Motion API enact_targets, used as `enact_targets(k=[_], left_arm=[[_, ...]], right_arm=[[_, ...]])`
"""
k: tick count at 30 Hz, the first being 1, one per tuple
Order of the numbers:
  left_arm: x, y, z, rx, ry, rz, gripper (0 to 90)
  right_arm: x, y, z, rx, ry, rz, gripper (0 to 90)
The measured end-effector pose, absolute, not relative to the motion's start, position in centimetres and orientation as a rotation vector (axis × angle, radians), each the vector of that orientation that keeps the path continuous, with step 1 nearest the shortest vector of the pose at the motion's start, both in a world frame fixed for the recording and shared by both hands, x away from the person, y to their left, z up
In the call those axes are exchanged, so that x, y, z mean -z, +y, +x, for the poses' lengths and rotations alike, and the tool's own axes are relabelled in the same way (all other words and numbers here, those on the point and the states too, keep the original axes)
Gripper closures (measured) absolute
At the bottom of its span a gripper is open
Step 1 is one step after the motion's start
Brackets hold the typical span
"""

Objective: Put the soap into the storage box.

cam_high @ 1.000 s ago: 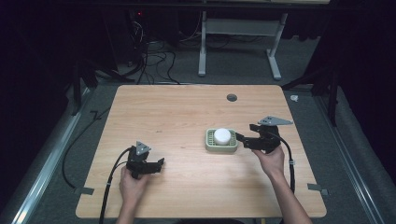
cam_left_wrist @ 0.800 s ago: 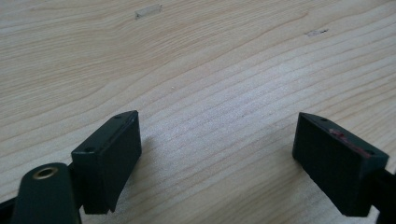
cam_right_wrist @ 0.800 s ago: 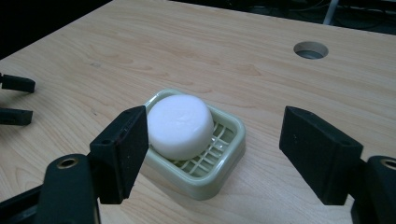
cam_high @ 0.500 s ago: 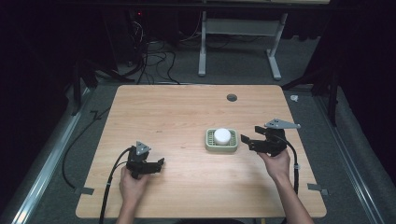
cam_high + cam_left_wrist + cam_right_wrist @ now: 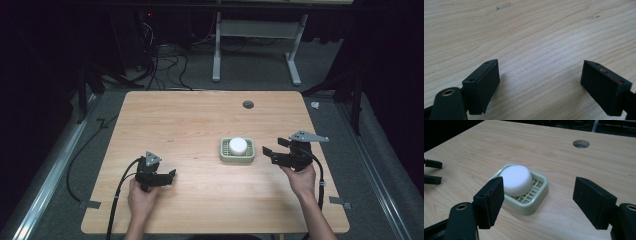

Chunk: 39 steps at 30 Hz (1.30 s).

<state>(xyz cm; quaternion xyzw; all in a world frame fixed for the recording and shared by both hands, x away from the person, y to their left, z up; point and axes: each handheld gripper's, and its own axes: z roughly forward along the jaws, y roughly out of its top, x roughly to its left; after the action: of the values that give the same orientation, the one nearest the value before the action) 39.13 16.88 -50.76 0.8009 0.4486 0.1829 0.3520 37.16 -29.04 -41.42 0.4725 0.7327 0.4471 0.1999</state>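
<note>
Right gripper view: white puck [image 5: 516, 180] in green tray [image 5: 537, 199] just beyond spread right gripper [image 5: 539, 202]; left gripper [image 5: 540, 85] likewise spread.

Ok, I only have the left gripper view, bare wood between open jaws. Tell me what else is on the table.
Observer: A pale green slatted soap dish sits right of centre on the light wooden table.
Operator: Say what's in it.
Observer: A round white soap bar rests on its grid, towards one end.
Operator: Report the right gripper.
Observer: The right gripper is open, jaws wide, aimed at the dish from its right and apart from it.
Operator: Give me any table features.
Observer: A round cable hole lies beyond the dish, near the far edge.
</note>
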Motion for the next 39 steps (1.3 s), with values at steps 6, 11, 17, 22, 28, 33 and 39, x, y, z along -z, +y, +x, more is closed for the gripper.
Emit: enact_targets(k=[6,11,17,22,28,33,39], left_arm=[[50.8,16.9,39.1,-0.472,1.161,2.074,16.0],[50.8,16.9,39.1,-0.472,1.161,2.074,16.0],[50.8,16.9,39.1,-0.473,1.161,2.072,16.0],[50.8,16.9,39.1,-0.474,1.161,2.072,16.0],[50.8,16.9,39.1,-0.473,1.161,2.072,16.0],[50.8,16.9,39.1,-0.473,1.161,2.072,16.0],[50.8,16.9,39.1,-0.473,1.161,2.072,16.0]], right_arm=[[41.4,-29.6,36.5,-1.26,2.036,1.331,26.3],[41.7,-30.2,35.9,-1.263,2.035,1.349,26.5],[41.9,-30.8,35.2,-1.262,2.026,1.361,26.6],[42.1,-31.3,34.8,-1.276,2.01,1.376,26.6],[42.2,-31.6,34.2,-1.279,1.999,1.386,26.6],[42.4,-31.8,33.8,-1.279,1.988,1.384,26.9],[43.0,-32.1,33.2,-1.267,1.987,1.4,27.1]])
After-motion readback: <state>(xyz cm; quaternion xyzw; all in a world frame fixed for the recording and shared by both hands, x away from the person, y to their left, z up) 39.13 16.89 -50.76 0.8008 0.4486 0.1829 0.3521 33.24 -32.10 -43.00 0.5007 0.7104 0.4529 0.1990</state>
